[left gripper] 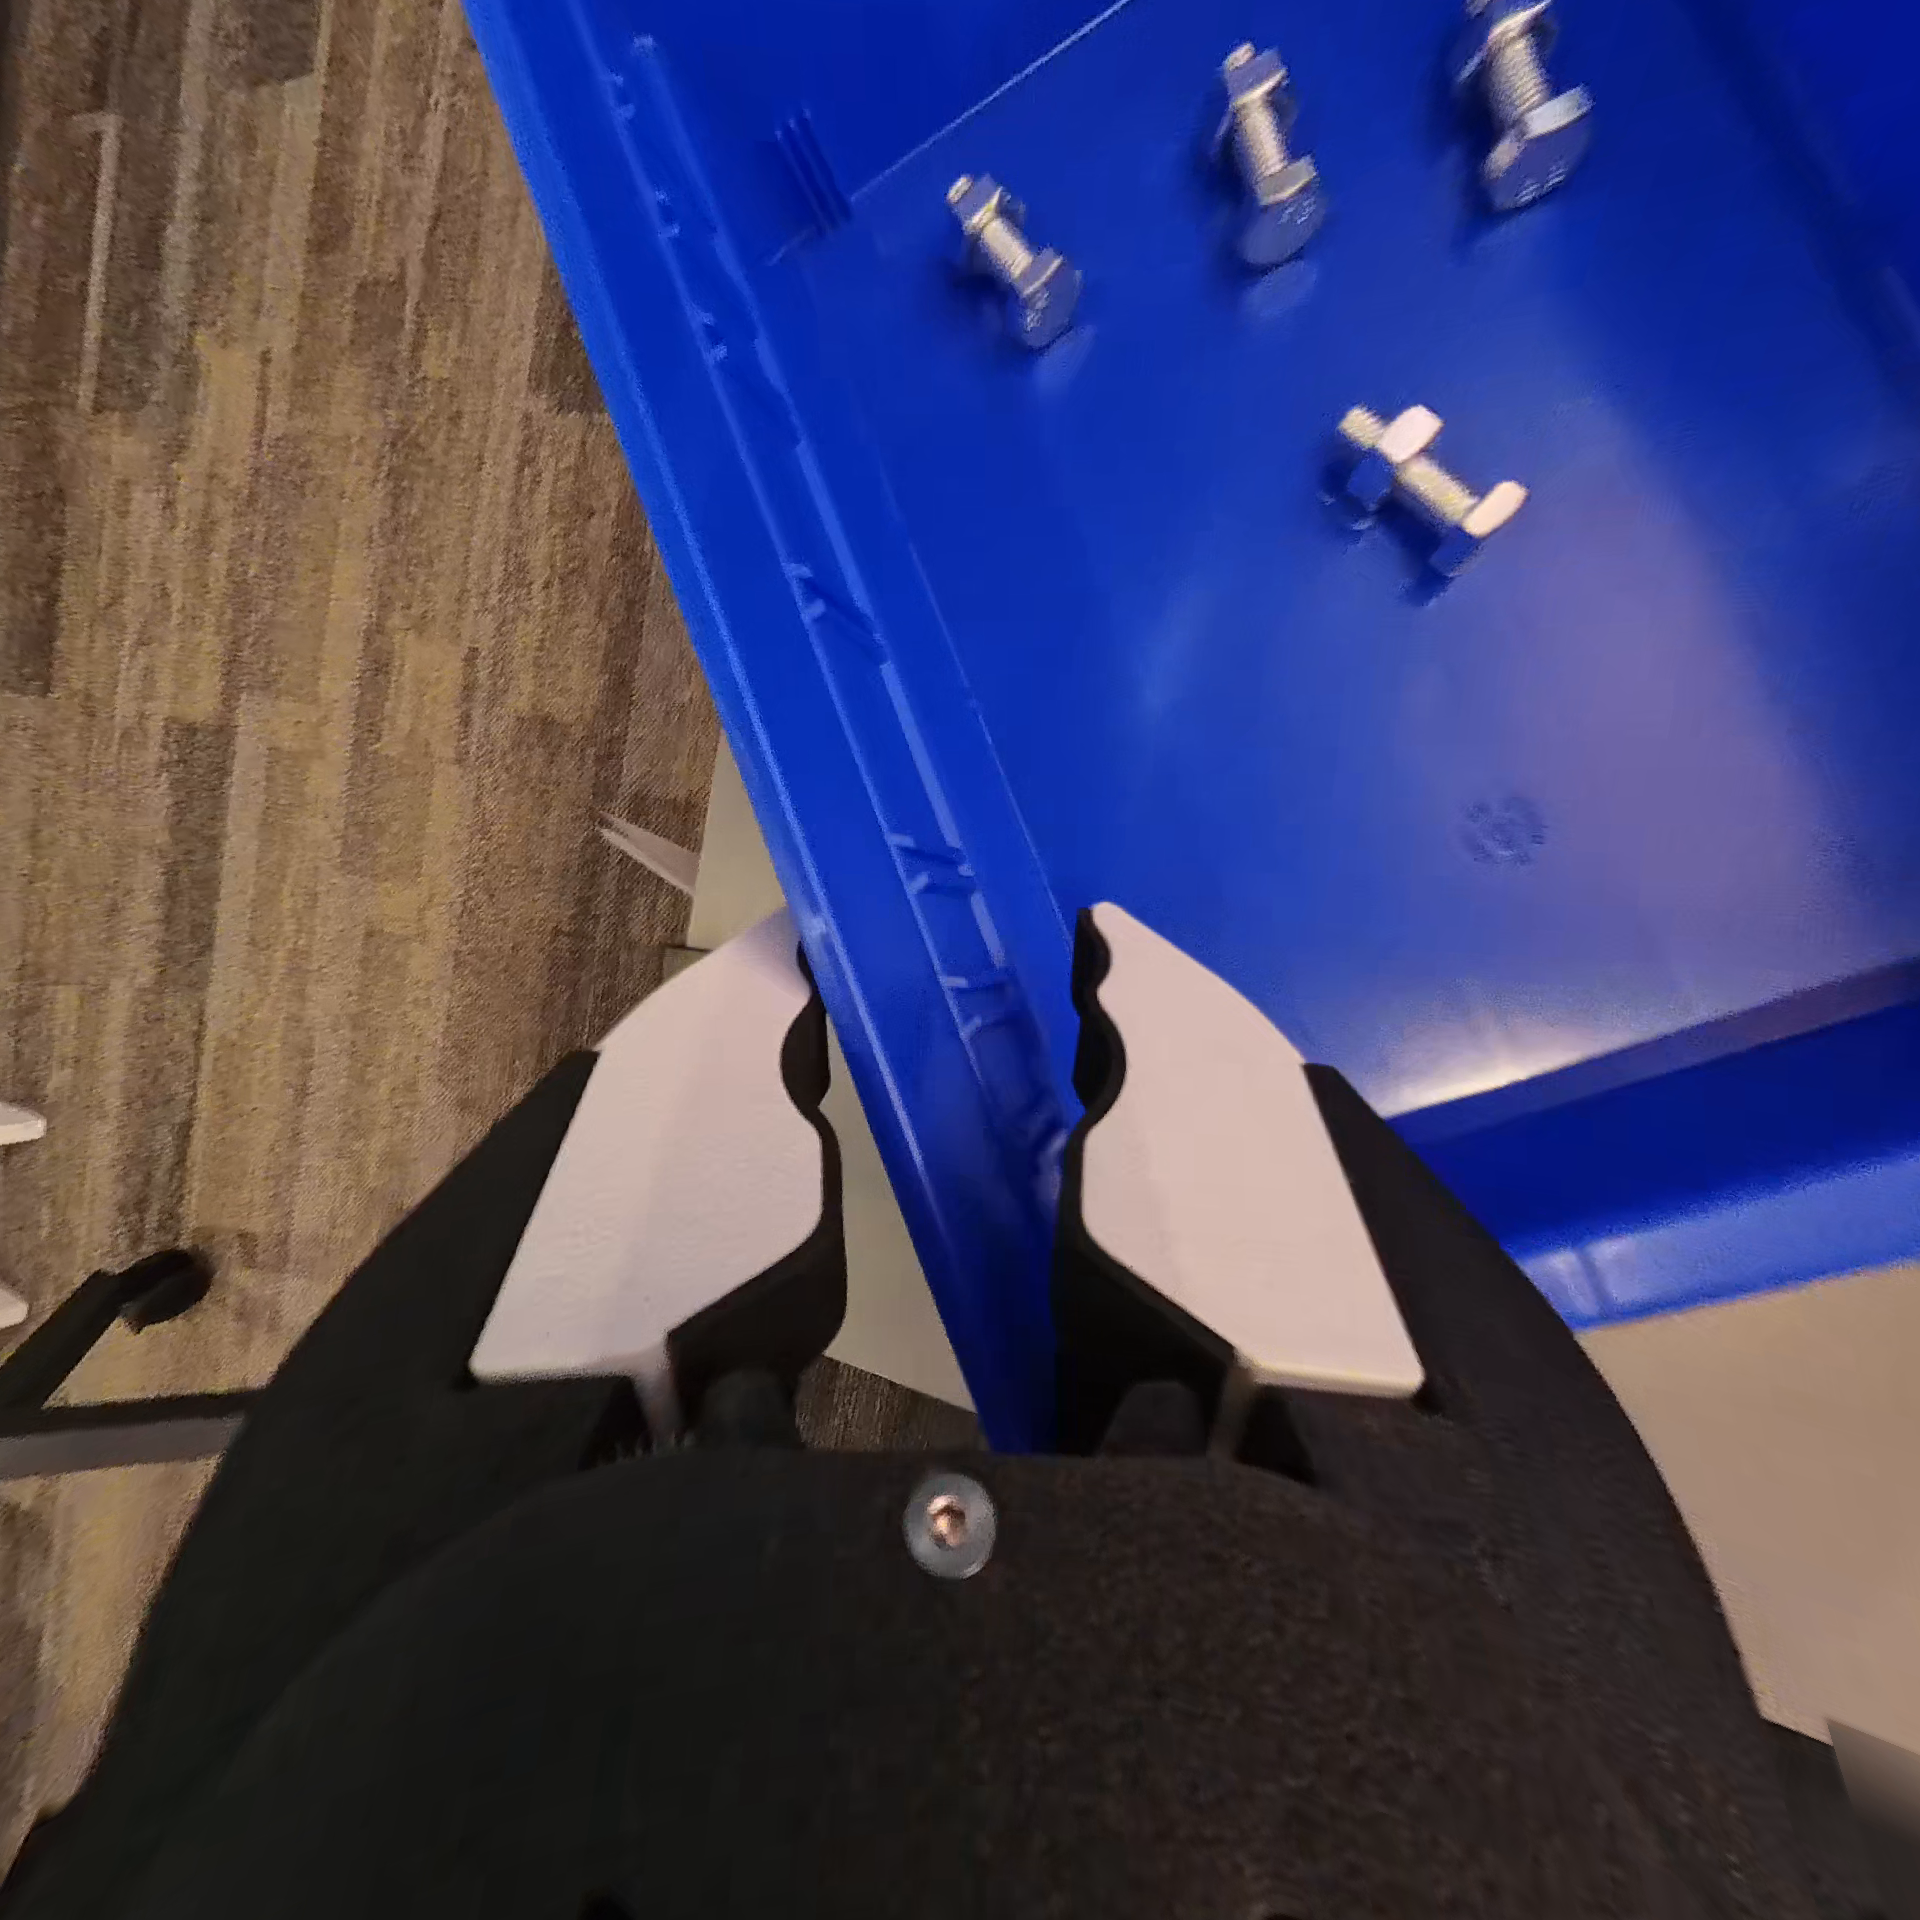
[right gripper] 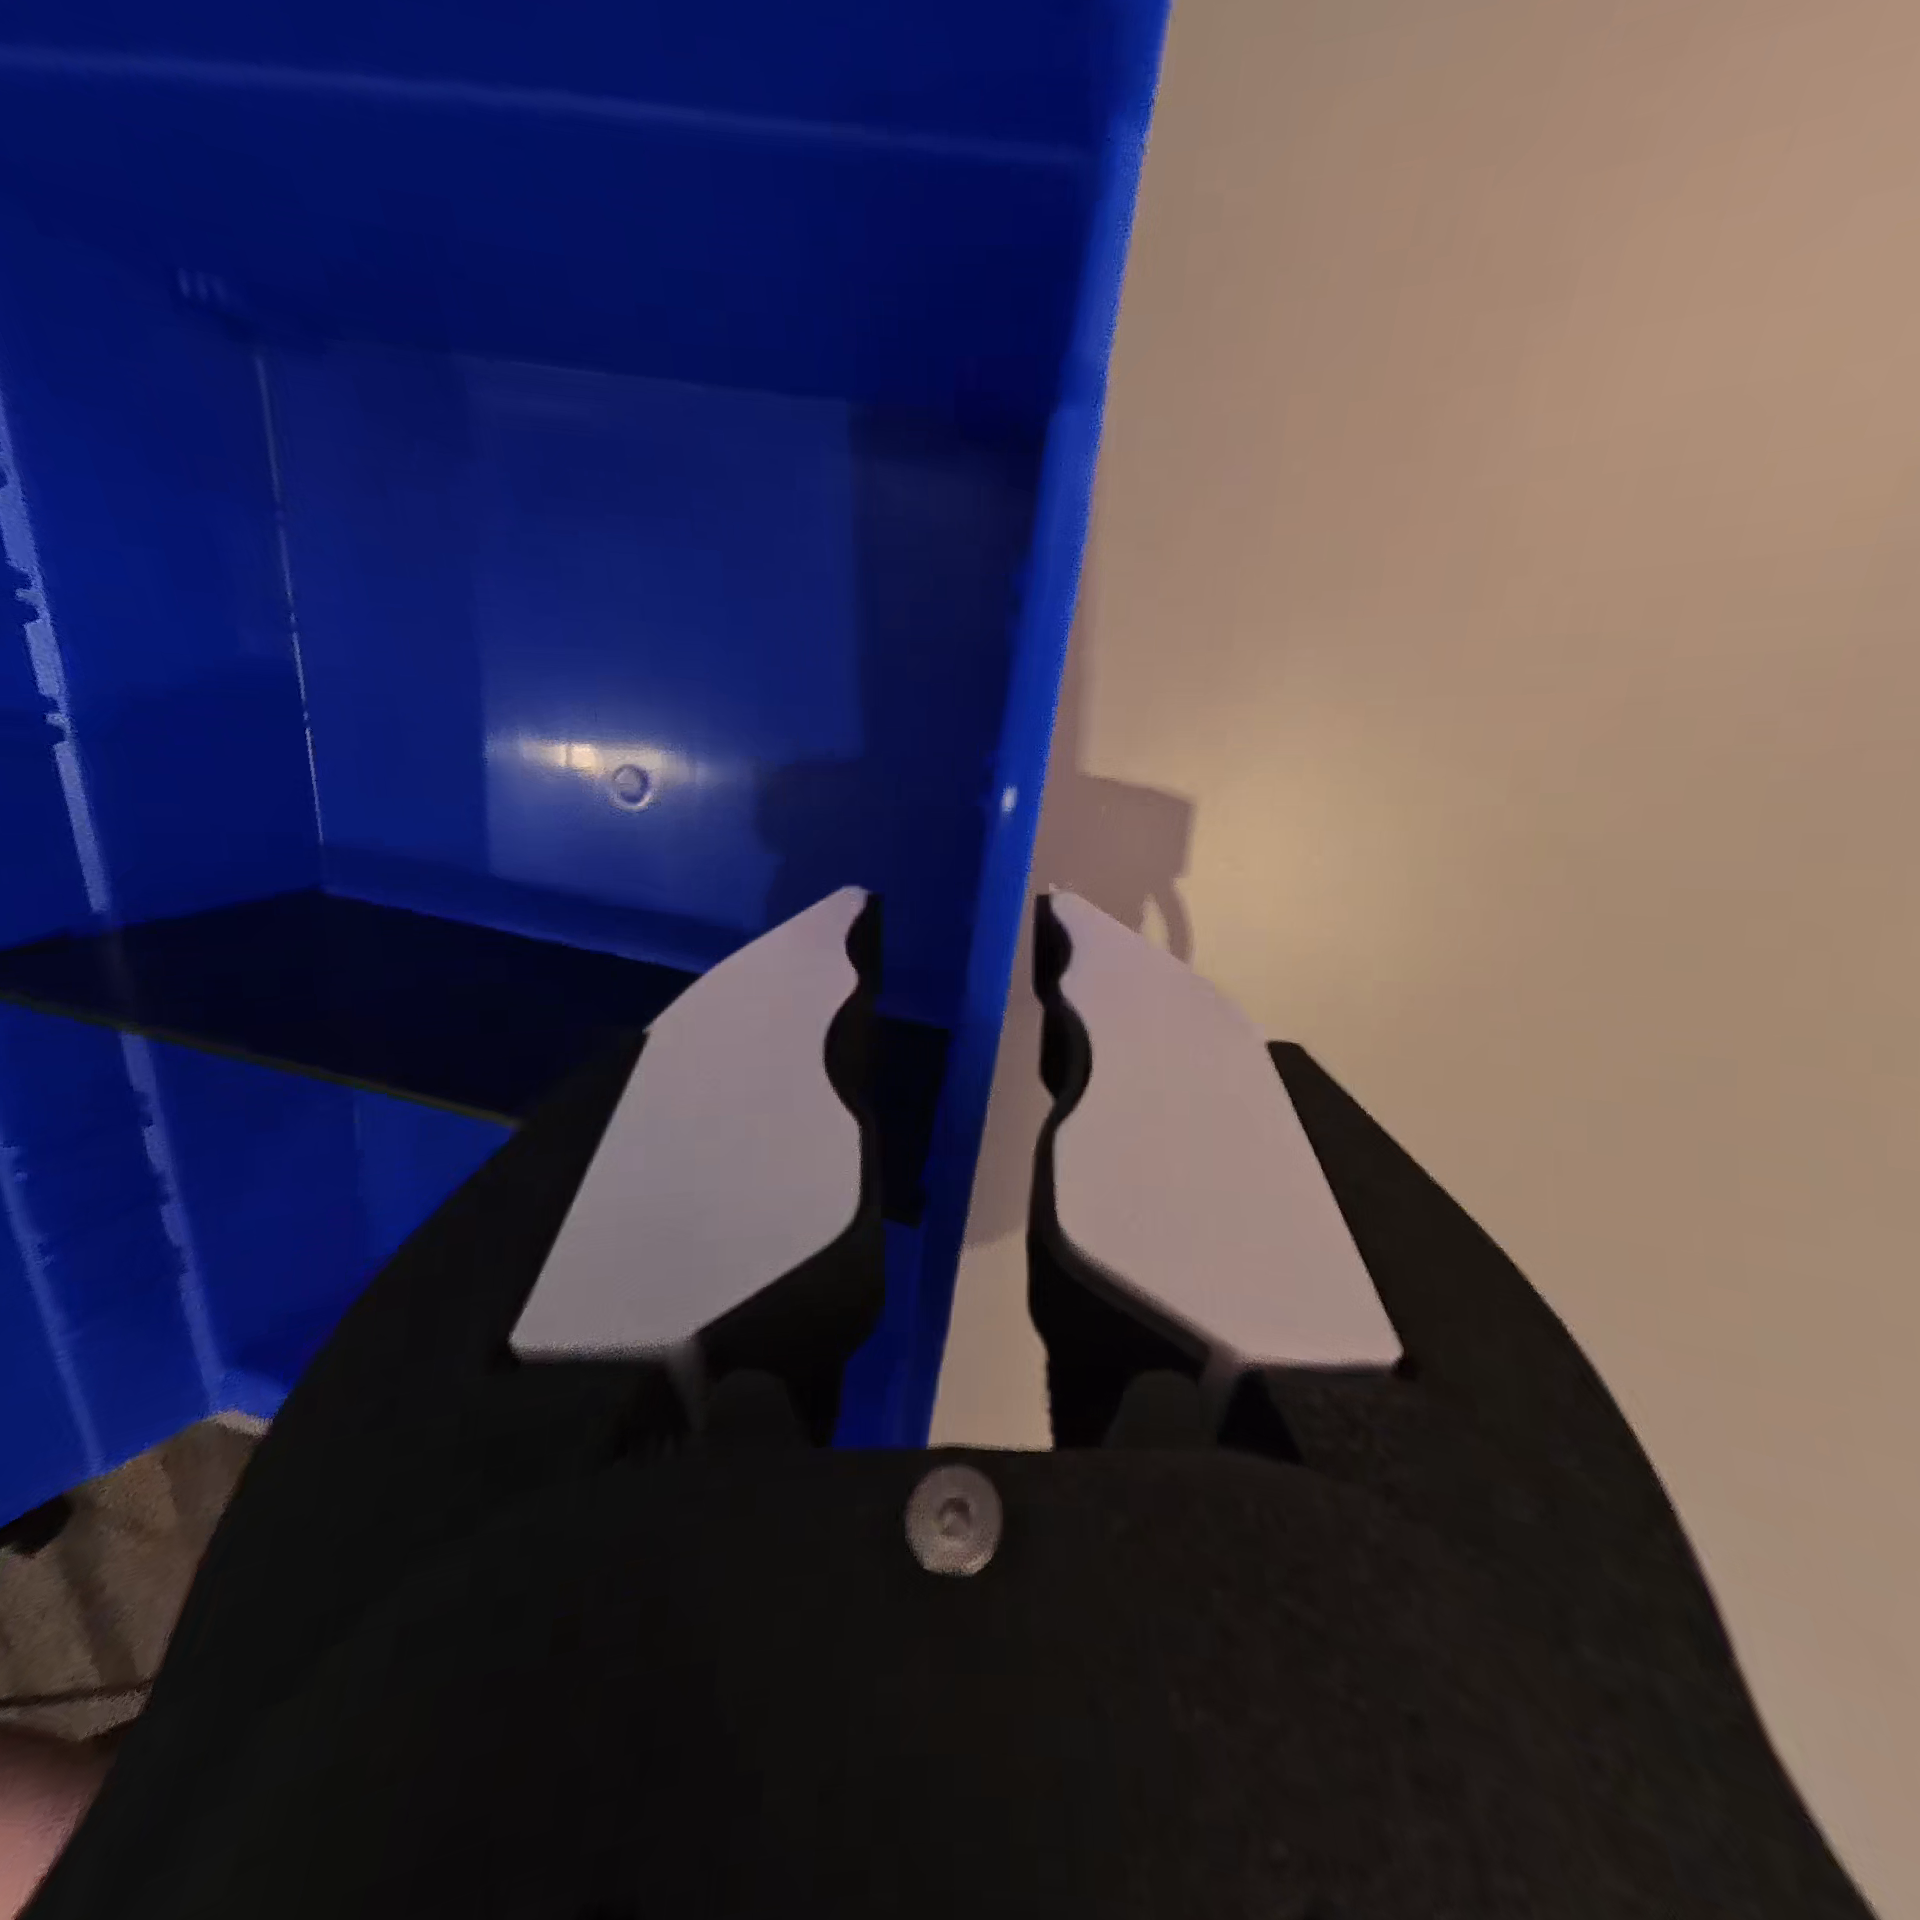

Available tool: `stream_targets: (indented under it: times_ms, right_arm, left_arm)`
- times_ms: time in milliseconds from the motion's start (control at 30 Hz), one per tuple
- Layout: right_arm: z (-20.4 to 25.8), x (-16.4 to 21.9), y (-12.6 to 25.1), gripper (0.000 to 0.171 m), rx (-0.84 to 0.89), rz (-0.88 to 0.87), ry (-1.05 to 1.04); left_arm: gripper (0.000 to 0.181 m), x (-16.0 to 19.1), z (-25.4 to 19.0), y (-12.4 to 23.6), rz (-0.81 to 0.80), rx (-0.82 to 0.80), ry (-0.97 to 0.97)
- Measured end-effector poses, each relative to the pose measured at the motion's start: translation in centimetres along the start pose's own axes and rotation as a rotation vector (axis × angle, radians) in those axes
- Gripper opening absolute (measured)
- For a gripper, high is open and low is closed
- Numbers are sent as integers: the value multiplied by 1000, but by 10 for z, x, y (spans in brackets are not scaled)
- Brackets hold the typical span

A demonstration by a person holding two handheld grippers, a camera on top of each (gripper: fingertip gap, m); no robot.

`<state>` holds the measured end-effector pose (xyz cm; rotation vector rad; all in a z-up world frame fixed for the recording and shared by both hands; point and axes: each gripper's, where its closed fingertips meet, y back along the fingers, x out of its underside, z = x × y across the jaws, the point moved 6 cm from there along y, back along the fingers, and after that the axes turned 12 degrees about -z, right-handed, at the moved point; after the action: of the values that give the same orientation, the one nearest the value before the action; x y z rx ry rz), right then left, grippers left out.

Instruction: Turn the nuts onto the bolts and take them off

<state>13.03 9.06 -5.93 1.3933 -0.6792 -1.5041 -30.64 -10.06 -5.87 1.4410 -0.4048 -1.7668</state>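
A blue plastic bin [left gripper: 1247, 748] fills the left wrist view. Several silver bolts lie on its floor, each with a nut threaded on, such as one at the left [left gripper: 1013, 265] and one nearer me [left gripper: 1429, 494]. My left gripper [left gripper: 940, 920] straddles the bin's ribbed left wall, with both fingers pressed against it. In the right wrist view the bin [right gripper: 623, 520] shows no bolts. My right gripper [right gripper: 956, 896] straddles the bin's thin right wall, with its jaws narrowed around it.
Brown carpet floor [left gripper: 260, 623] lies to the left, below the bin and past the table's edge. A beige tabletop [right gripper: 1507, 520] stretches to the right of the bin and also shows in the left wrist view [left gripper: 1714, 1475]. A black frame [left gripper: 114, 1320] stands on the carpet at the left. Left tips to right tips: about 50 cm.
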Motion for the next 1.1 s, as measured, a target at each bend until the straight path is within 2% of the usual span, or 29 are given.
stream_targets:
  times_ms: [100,167,267,467,667,933,1100]
  right_arm:
    - [3,0,1,21,34,35,31]
    - [-1,-1,4,4,78,55,107]
    - [-3,0,4,5,56,56,105]
    - [-21,2,9,5,60,58,110]
    - [-57,9,20,5,65,59,107]
    - [-131,24,43,5,76,56,69]
    - [-188,33,60,5,78,48,62]
  left_arm:
    - [30,-1,1,-10,19,1,9]
    - [22,-3,2,-12,-8,25,48]
    - [9,-6,5,-15,-60,87,147]
    - [9,-12,3,-21,-61,123,93]
    - [9,-24,-15,-25,-67,172,36]
    - [9,-45,-55,-28,-95,307,-81]
    - [9,-46,-60,-28,-100,347,-110]
